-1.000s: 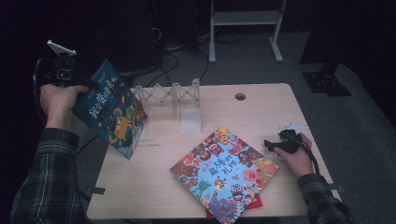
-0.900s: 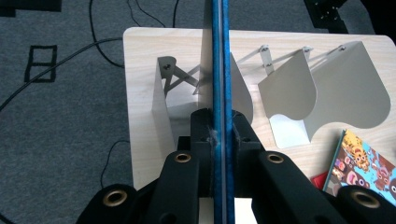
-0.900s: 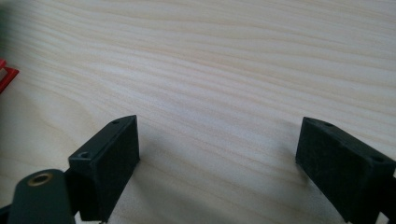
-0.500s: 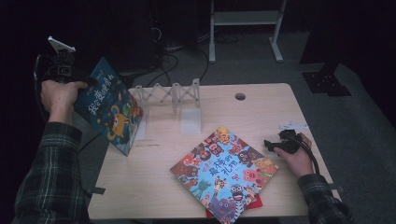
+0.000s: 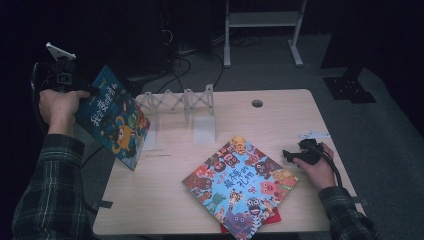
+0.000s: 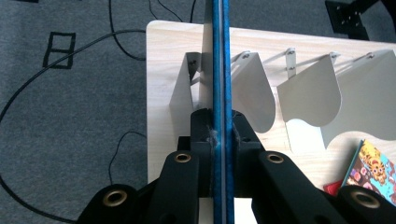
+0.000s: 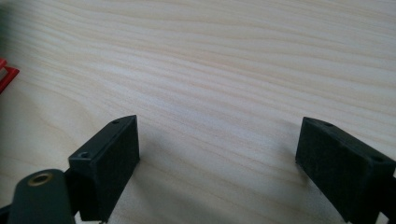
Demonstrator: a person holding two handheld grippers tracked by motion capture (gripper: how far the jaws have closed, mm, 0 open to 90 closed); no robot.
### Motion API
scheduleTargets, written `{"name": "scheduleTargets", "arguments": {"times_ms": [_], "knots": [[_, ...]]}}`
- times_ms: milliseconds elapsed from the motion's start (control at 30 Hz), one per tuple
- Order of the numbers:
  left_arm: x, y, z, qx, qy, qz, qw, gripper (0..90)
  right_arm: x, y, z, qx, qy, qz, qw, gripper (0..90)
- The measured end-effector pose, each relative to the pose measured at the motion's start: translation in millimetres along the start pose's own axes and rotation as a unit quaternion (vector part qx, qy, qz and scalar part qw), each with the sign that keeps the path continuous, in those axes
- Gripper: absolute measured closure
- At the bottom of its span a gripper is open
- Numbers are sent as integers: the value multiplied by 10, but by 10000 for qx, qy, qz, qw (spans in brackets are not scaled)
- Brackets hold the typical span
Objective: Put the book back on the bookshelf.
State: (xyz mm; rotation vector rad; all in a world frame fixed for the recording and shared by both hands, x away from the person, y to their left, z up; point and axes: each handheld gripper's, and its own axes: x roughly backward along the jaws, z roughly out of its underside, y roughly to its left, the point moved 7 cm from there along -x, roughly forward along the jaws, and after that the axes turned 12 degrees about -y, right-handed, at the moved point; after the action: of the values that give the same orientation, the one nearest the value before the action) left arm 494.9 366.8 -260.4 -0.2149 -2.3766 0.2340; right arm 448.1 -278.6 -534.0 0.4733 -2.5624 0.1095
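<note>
Clamping a blue picture book by its top corner, the left hand-held gripper holds it tilted over the counter's left edge, lower corner seemingly resting there; the right hand-held gripper gapes empty.

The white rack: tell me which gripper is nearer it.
Left. The left gripper holds a blue book beside the rack; the right gripper rests open, far across the table.

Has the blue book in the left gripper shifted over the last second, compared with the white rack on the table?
No. The blue book, clamped in the left gripper, hangs at the same spot left of the white rack, its lower corner over the table's left edge.
</note>
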Motion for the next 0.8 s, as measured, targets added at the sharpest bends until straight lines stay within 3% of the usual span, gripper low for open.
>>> {"name": "scheduleTargets", "arguments": {"times_ms": [167,500,700,800], "knots": [[-1,32,-13,77,-53,-27,10000,828,0,0,0,1,-1,0,10000,122],[-90,-40,-69,67,-16,-160,9998,827,-1,-2,-1,9,-2,-2,10000,122],[-110,-38,-92,30,-33,-157,9999,823,-2,-2,-1,6,-6,1,10000,122],[-80,-36,-118,39,-167,-25,9998,791,-1,-2,-1,12,-4,-4,10000,122]]}}
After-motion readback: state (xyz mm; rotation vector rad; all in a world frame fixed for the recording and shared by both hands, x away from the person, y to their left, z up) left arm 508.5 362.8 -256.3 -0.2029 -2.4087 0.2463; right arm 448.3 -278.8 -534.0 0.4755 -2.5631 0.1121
